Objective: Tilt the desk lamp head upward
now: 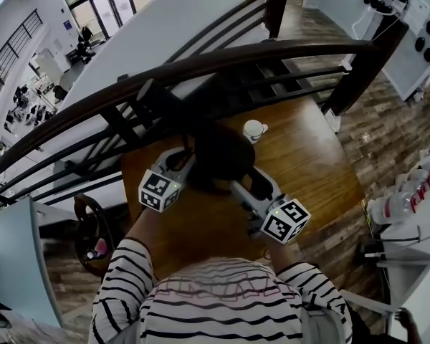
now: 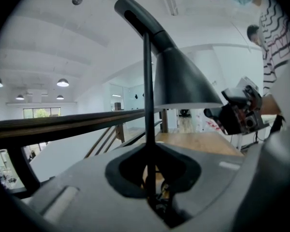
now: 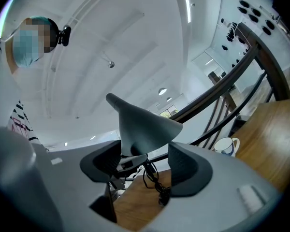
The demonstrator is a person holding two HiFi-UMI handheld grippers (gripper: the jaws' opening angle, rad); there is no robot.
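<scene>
A black desk lamp stands on the wooden table (image 1: 312,156). From above, its dark cone head (image 1: 218,156) sits between my two grippers. In the left gripper view the thin upright stem (image 2: 147,105) runs down between the pads of my left gripper (image 2: 152,178), which is shut on it, and the head (image 2: 181,81) hangs above to the right. My right gripper (image 3: 145,166) stands open, its pads apart on either side just below the head (image 3: 145,124) and not pressing on it. In the head view, my left gripper (image 1: 188,165) and my right gripper (image 1: 249,183) both reach in toward the lamp.
A white mug (image 1: 254,130) stands on the table behind the lamp, near the dark wooden railing (image 1: 201,67) along the far edge. The lamp's black cable (image 3: 154,180) lies coiled on the wood. Right of the table is a white shelf with bottles (image 1: 405,203).
</scene>
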